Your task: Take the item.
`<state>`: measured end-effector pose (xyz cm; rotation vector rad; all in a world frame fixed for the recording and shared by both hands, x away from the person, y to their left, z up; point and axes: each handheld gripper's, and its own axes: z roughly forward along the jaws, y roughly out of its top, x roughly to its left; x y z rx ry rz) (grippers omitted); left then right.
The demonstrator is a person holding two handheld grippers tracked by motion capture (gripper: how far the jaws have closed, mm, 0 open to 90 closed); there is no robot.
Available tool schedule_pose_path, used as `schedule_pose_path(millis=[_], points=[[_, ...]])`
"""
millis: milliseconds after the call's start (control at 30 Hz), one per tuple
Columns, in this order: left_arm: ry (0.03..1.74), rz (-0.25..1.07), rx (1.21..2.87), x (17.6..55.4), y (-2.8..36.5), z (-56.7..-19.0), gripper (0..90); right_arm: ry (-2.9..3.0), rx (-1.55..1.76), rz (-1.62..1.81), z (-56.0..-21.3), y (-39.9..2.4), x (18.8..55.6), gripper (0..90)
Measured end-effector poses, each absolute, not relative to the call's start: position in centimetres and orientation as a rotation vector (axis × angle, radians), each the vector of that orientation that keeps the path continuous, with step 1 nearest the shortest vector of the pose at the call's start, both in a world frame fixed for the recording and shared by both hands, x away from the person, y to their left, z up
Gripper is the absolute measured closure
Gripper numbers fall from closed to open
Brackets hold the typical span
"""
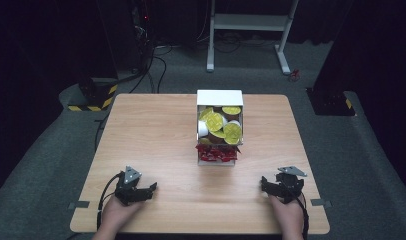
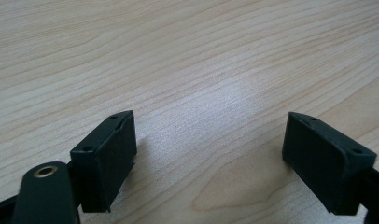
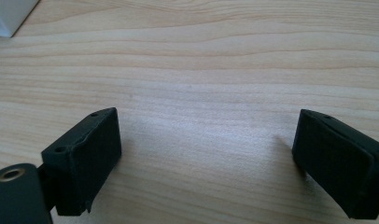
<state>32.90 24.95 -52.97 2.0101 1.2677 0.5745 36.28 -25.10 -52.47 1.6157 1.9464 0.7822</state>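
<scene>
At the near left of the wooden table (image 1: 156, 135), the left gripper (image 1: 147, 190) rests low over the bare wood, held by the person's left hand (image 1: 114, 214), its cable looping back toward the near edge. In the left gripper view its two black jaws stand wide apart with nothing between them, just pale wood grain. Toward the middle of the table, nearer the far edge and well apart from both grippers, stands a white box (image 1: 220, 98), open at the top and divided into two compartments. The larger far compartment is heaped with small white cups (image 1: 203, 128) sealed with yellow lids (image 1: 215, 121); the lids carry some darker print, but it is too small to read. The smaller near compartment holds red packets (image 1: 217, 153), crumpled together and spilling a little over the low front wall; any lettering on them cannot be made out either. At the near right, the right gripper (image 1: 269, 184) sits in the person's right hand (image 1: 287, 216), angled inward toward the table's middle. In the right gripper view its jaws gape wide over empty wood, gripping nothing, and a white corner of the box (image 3: 9, 16) shows at the top left.
</scene>
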Motion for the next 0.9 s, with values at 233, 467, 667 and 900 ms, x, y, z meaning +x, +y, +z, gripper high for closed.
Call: schedule_pose_path(millis=[233, 467, 667, 900], points=[[1.268, 0.574, 2.010, 32.90, 24.95, -52.96, 18.0, 1.950, 1.612, 0.787, -52.48, -25.08, 36.28, 7.8], [1.268, 0.575, 2.010, 32.90, 24.95, -52.96, 18.0, 1.950, 1.612, 0.787, -52.48, -25.07, 36.28, 7.8], [1.268, 0.575, 2.010, 32.90, 24.95, -52.96, 17.9, 1.952, 1.612, 0.789, -52.46, -25.14, 36.29, 7.9], [1.268, 0.574, 2.010, 32.90, 24.95, -52.96, 17.9, 1.938, 1.621, 0.826, -52.29, -25.40, 36.02, 10.9]])
